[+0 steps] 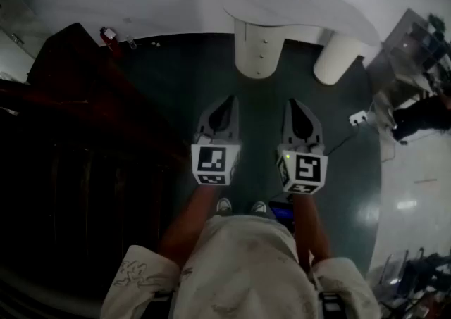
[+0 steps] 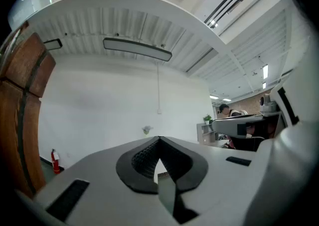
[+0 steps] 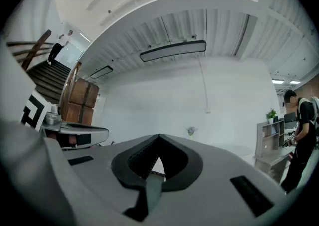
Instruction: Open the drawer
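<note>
Drawer fronts (image 1: 259,48) sit in the round pedestal (image 1: 246,64) under the white counter (image 1: 317,2), well ahead of the left hand-held gripper (image 1: 227,103) and right hand-held gripper (image 1: 296,105), both level and closed on nothing, so the approach seems barely begun and the next move calls for stepping closer and parting the jaws.

The head view is dim, near black toward 9 o'clock, with pale glare on the floor (image 1: 407,205) at 4 o'clock. Both gripper views are bright under ceiling lights (image 2: 264,72) at 2 o'clock. Edges bow and darken.
</note>
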`<state>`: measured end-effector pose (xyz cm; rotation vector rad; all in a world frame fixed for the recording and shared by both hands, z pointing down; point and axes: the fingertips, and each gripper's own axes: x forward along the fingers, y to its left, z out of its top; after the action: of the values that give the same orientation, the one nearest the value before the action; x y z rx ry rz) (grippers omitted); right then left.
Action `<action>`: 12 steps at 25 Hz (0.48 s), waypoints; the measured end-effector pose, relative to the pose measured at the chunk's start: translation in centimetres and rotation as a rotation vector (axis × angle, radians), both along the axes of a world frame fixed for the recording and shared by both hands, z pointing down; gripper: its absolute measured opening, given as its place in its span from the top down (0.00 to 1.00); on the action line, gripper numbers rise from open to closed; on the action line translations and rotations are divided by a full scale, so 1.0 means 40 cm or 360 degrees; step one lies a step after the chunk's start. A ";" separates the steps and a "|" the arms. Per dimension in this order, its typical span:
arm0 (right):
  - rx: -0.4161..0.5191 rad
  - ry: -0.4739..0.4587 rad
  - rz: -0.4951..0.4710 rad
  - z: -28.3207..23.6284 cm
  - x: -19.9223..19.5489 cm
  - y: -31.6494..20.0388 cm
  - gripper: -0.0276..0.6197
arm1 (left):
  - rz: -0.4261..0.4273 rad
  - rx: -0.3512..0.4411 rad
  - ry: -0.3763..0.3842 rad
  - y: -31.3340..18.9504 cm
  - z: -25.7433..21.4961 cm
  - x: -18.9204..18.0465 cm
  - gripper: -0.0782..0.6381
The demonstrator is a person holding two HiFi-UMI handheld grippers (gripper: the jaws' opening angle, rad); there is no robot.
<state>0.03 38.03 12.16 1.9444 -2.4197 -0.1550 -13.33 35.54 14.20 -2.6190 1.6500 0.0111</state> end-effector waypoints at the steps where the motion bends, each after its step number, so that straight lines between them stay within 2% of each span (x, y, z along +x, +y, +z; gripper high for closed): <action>1: -0.0001 -0.0007 0.0001 -0.001 0.005 -0.002 0.95 | 0.0005 0.0001 -0.0001 -0.001 0.001 0.007 0.89; 12: 0.0007 -0.0028 -0.0006 0.007 0.052 -0.025 0.95 | -0.0001 0.0001 -0.0017 -0.017 0.013 0.059 0.89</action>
<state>2.10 37.02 12.45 1.9520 -2.4362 -0.1442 -10.95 34.85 14.72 -2.6139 1.6472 -0.0024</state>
